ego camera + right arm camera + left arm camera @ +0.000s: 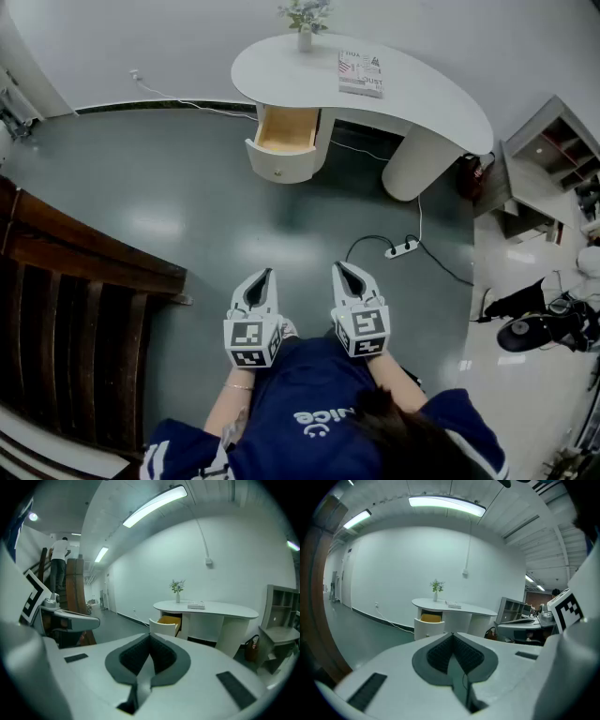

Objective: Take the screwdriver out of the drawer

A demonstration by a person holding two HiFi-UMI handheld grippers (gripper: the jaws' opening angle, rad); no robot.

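A white curved desk [422, 94] stands far ahead across the floor. Its rounded drawer [286, 141] is pulled open and shows a bare wooden inside; no screwdriver is visible from here. The same open drawer [431, 618] shows small in the left gripper view, and the drawer [169, 620] also shows in the right gripper view. My left gripper [265, 273] and right gripper [339, 266] are held side by side close to my body, both shut with nothing between the pads. They point slightly downward towards the desk, well short of it.
A vase with a plant [305, 19] and a book [361, 73] sit on the desk. A power strip [403, 248] and its cable lie on the floor ahead right. Dark wooden furniture [75, 319] stands at the left, a shelf unit [553, 150] at the right. A person [58, 559] stands far left.
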